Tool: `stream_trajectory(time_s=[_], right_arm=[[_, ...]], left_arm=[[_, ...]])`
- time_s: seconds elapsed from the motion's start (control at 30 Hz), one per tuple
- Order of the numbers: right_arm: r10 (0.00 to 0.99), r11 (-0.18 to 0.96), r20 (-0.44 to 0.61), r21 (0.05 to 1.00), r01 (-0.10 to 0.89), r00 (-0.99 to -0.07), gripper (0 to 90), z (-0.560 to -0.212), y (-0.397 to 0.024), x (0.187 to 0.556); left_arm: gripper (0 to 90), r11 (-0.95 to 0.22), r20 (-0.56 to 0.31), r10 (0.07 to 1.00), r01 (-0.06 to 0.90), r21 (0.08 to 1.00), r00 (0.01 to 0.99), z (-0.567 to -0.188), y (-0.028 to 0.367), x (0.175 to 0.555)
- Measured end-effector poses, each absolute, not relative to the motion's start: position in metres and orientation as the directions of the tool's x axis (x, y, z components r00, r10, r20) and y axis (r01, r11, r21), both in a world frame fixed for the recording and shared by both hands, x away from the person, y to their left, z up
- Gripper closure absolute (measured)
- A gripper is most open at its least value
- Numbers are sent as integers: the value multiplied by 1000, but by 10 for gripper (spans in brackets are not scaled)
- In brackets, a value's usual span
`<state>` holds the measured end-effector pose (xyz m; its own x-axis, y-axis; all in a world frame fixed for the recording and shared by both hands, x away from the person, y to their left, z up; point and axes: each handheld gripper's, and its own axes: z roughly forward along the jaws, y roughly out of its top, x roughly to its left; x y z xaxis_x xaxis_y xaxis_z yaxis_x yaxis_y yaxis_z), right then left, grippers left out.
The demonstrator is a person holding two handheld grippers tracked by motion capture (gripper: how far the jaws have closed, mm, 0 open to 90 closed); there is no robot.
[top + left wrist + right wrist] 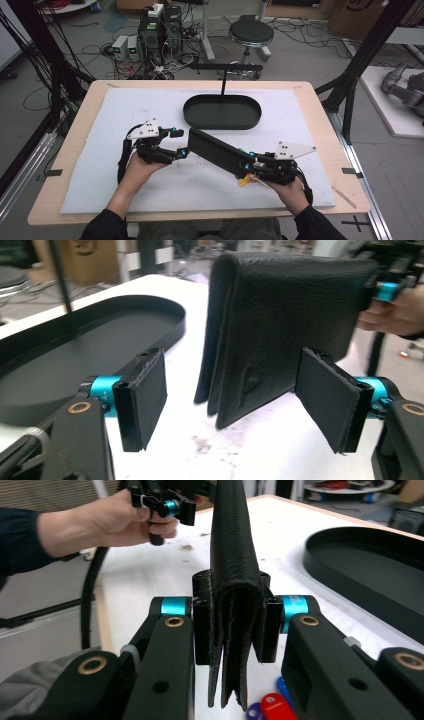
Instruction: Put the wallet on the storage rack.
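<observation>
A black leather wallet (215, 150) stands on edge, lifted just above the white mat. My right gripper (248, 161) is shut on its near end; in the right gripper view both pads squeeze the folded wallet (235, 580) from either side. My left gripper (181, 142) is open at the wallet's far left end. In the left gripper view its two pads (147, 390) stand wide apart, with the wallet (280, 325) just ahead of the gap and untouched. Red and blue key tags (270, 706) hang below the wallet, seen as an orange bit (244, 180) under the right gripper.
An oval black tray (192, 117) lies empty on the mat behind the wallet, with a thin black T-shaped stand (223, 80) rising at its back. The white mat (100, 170) covers most of the wooden table. A stool and cables stand on the floor beyond.
</observation>
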<state>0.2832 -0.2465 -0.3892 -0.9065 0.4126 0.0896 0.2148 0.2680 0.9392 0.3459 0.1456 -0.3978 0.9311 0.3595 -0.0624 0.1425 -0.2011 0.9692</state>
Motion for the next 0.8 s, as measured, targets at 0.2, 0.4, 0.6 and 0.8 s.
stream_trajectory(time_s=[0.2, 0.4, 0.6, 0.8], right_arm=[[324, 281, 84, 943, 180, -942, 757, -388, -245, 282], [271, 281, 116, 940, 193, -956, 756, -389, -247, 286], [224, 298, 134, 934, 198, -965, 756, -390, -248, 289], [207, 290, 157, 933, 214, -966, 753, -389, -254, 295]], left_arm=[[364, -221, -67, 288, 134, 966, 955, -398, 141, 345], [454, -196, -61, 178, 96, 976, 982, -396, 138, 341], [549, -210, -47, 94, 66, 975, 994, -396, 132, 337], [670, -201, -44, 36, 51, 978, 998, -395, 133, 336]])
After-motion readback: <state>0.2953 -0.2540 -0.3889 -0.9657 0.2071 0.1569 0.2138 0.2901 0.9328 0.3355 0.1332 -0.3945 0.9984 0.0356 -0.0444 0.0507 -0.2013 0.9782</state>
